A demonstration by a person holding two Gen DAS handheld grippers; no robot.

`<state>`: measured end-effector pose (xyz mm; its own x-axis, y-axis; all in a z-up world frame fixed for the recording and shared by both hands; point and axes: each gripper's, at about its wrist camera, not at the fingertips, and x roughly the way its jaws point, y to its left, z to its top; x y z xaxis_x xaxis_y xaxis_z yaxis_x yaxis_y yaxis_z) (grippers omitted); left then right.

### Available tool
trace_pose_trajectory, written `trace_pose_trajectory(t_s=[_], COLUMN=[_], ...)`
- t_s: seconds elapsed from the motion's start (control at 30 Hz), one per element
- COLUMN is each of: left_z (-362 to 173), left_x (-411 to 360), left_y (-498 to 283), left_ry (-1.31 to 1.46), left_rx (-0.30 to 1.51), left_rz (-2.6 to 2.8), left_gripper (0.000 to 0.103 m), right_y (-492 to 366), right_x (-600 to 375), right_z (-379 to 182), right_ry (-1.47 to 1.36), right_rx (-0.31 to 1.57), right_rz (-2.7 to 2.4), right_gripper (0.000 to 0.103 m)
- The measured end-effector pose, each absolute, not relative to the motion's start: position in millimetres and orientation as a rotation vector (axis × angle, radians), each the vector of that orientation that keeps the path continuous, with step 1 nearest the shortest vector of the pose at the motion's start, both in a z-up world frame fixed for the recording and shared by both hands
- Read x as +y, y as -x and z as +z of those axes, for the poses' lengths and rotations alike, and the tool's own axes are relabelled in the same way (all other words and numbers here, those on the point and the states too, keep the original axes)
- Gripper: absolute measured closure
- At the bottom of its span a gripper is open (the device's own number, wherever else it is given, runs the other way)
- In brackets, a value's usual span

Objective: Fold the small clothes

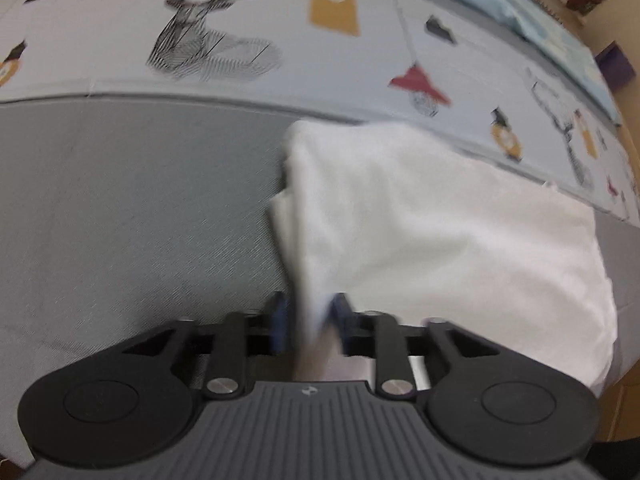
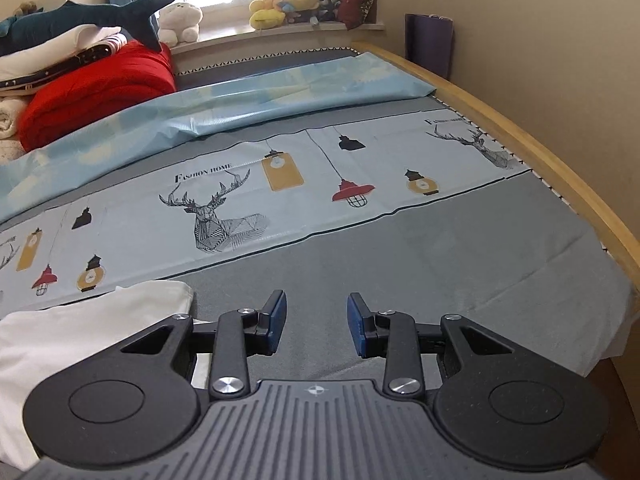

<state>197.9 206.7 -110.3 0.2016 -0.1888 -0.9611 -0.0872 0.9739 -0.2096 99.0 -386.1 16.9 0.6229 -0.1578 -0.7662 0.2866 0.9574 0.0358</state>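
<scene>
**White garment hanging through the left claw**

The soft white garment (image 1: 440,232) lies rumpled on the bed's grey woven sheet (image 1: 140,208), one fold rising between the blue pads of the steeply down-pointing left claw (image 1: 310,320); blur hides whether they pinch it. The right claw (image 2: 317,322) tilts over bare sheet, half-open, holding nothing, the garment beside it.

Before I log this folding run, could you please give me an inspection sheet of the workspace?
Surface: bed sheet, grey with a printed deer-and-lantern band.
Job's things: white garment lying on the grey part.
Clutter: red bedding and folded linens at the far left.
Grippers: left gripper has a fold of the garment between its parted fingers; right gripper open, nothing between them.
Cables: nothing seen.
Surroundings: plush toys on the windowsill, wooden bed frame, beige wall.
</scene>
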Motion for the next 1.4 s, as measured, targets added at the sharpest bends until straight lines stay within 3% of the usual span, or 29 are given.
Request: trace_pose_trajectory(t_s=[0.13,0.23,0.4,0.6,0.8,1.13,1.23,1.3,1.4], left_z=[-120.7,-123.1,-122.7,-86.3,-28.1,4.0,1.6,3.6,12.7], left_x=[194.9,180.2,177.0,160.4,98.2,-80.0,-114.3,-118.9,-111.1], left_y=[-189.7,-185.4,-190.0,-189.0,-179.5,-169.5,-170.9,-169.8,-166.5], left_ry=[0.165,0.055,0.051,0.104,0.244,0.358,0.434,0.493,0.448], left_rx=[1.435,1.421,1.424,1.348,1.181,1.021,1.030,1.026,0.992], left_rz=[-0.186,-0.230,-0.212,-0.160,-0.286,-0.501,-0.587,-0.641,-0.621], left_gripper=[0.055,0.059,0.088,0.095,0.096,0.096,0.092,0.081,0.080], right_y=[-100.3,-101.0,-100.3,-99.4,-97.8,-96.8,-100.0,-102.8,-106.0], right_x=[-384.1,-382.1,-384.7,-391.3,-396.2,-375.5,-368.2,-362.9,-356.2], right_z=[16.0,15.5,14.8,13.6,15.5,16.2,15.1,13.7,11.1], right_ry=[-0.148,-0.139,-0.133,-0.130,-0.159,-0.137,-0.143,-0.139,-0.127], right_rx=[0.866,0.870,0.875,0.882,0.871,0.882,0.891,0.895,0.904], right_rz=[-0.241,-0.234,-0.227,-0.230,-0.220,-0.160,-0.154,-0.149,-0.144], right_gripper=[0.068,0.068,0.068,0.068,0.068,0.068,0.068,0.068,0.068])
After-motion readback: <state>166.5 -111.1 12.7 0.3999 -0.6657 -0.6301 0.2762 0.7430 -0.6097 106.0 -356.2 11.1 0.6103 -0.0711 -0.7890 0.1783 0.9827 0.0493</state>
